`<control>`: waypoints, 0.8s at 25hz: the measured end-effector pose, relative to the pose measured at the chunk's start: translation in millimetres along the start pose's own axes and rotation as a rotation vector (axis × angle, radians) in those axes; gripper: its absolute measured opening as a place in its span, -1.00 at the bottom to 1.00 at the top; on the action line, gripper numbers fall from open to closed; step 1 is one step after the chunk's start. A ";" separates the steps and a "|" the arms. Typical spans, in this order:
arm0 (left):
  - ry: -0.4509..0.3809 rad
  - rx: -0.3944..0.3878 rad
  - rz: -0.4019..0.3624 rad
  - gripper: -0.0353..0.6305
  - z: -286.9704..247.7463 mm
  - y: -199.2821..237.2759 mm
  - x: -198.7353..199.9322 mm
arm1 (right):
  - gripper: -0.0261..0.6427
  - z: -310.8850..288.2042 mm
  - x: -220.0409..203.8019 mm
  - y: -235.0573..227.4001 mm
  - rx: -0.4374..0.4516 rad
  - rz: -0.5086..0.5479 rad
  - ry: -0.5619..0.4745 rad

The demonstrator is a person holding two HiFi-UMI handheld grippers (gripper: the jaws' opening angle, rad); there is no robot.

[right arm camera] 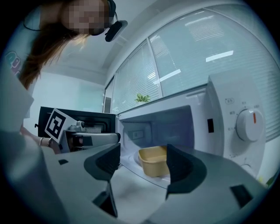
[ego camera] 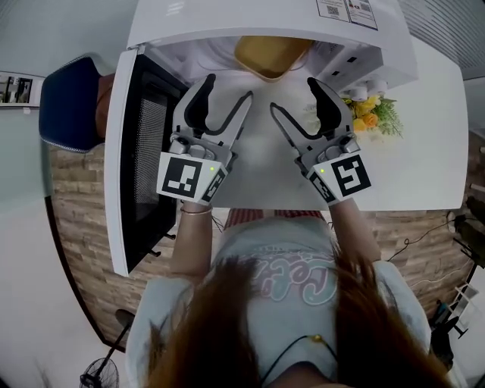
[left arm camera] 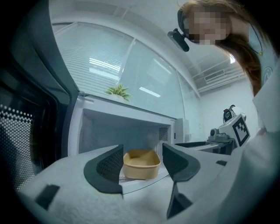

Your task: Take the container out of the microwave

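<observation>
container (ego camera: 271, 54), rounded, smooth-walled, inside microwave (ego camera: 227, 17)

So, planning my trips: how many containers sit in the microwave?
1: a tan, open-topped rectangular container sits on the floor of the open white microwave; its cavity corners are partly hidden.

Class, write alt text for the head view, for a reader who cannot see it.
A tan container sits inside a white microwave whose door stands open at the left. The left claw and right claw hover open before it, touching nothing.
</observation>
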State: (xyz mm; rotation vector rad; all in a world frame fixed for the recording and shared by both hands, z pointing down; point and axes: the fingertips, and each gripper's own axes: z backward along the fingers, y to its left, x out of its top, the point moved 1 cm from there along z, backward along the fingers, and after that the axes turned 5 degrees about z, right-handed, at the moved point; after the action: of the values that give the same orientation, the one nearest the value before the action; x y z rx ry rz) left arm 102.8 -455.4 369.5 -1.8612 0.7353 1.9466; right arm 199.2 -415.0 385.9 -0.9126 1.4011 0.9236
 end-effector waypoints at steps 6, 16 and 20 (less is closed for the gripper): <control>0.052 0.013 -0.021 -0.13 -16.8 15.3 -18.2 | 0.02 -14.6 -13.7 -6.9 -0.032 0.003 0.028; 0.158 0.027 -0.047 -0.13 -39.2 35.7 -57.3 | 0.03 -34.7 -47.9 -17.0 -0.088 0.004 0.109; 0.197 0.021 -0.083 -0.13 -46.1 40.5 -67.5 | 0.03 -40.0 -55.8 -18.4 -0.093 0.004 0.126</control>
State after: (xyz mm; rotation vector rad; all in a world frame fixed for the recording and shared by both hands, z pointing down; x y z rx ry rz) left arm 122.0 -508.2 441.5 -2.0568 0.7192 1.7156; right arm 202.4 -458.4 442.0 -1.0540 1.4768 0.9545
